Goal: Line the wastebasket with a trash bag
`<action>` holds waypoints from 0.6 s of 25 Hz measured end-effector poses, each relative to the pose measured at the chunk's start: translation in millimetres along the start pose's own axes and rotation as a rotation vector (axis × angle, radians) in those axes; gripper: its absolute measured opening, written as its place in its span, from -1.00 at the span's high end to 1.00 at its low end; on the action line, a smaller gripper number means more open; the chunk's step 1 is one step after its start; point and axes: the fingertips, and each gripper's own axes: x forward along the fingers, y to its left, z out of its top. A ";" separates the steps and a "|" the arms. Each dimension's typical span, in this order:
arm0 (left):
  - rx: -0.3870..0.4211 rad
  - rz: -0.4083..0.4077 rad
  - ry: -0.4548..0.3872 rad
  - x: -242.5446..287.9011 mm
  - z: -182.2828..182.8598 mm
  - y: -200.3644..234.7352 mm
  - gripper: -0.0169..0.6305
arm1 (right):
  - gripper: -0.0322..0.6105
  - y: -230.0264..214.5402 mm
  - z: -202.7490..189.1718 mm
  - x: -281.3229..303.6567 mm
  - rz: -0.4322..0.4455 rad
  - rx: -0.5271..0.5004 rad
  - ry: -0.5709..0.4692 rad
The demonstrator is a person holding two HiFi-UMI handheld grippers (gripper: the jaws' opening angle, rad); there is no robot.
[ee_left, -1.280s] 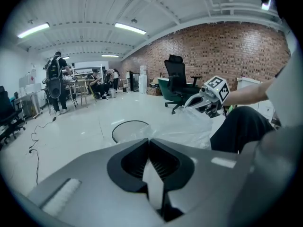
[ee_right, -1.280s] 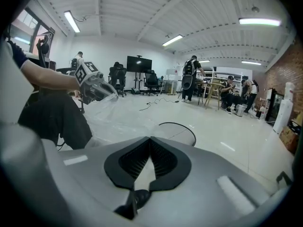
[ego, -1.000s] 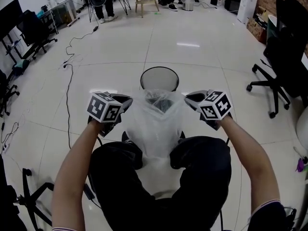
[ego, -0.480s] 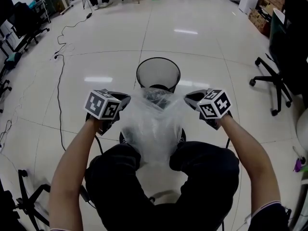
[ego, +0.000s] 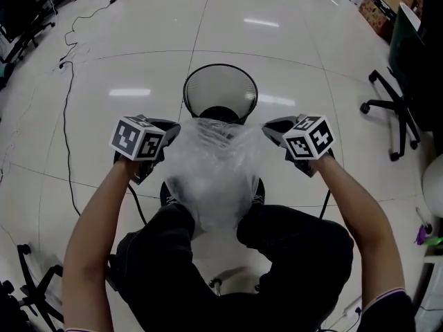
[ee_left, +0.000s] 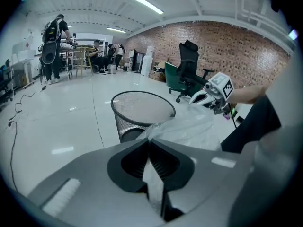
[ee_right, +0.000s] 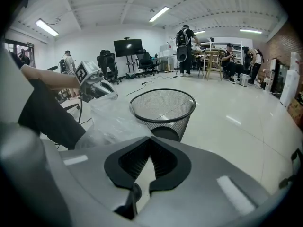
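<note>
Glossy white floor (ego: 104, 185) all round, with a seated person's dark-trousered knees (ego: 291, 234) nearest the camera. Between the knees hangs the clear trash bag (ego: 211, 175), its mouth spread between the two tools. The left gripper (ego: 169, 131) has its jaws clenched on the bag's left edge, and the left gripper view shows the film plainly pinched. The right gripper (ego: 271, 128) is clamped too; the pale strip between its jaws looks like the bag's right edge, though the film is thin there. Since a second ago both grippers have come down and forward without loosening. The bag mouth now overlaps the near rim of the mesh wastebasket (ego: 220, 85) more than before; contact cannot be told. The bag is not yet inside, so the step in hand is probably lowering it in, then cuffing the rim. Beyond are an office chair (ego: 394, 95) and a cable (ego: 66, 81).
</note>
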 end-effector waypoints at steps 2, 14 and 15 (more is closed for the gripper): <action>-0.010 0.000 0.003 7.3 4.2 5.4 0.91 | 0.89 -11.0 1.5 2.0 -0.009 0.004 0.005; -0.050 0.009 0.016 33.6 29.0 38.8 0.91 | 0.89 -66.6 8.7 14.1 0.001 0.051 -0.003; -0.050 0.006 0.023 34.7 29.7 38.8 0.91 | 0.89 -69.0 8.9 14.5 0.007 0.051 -0.002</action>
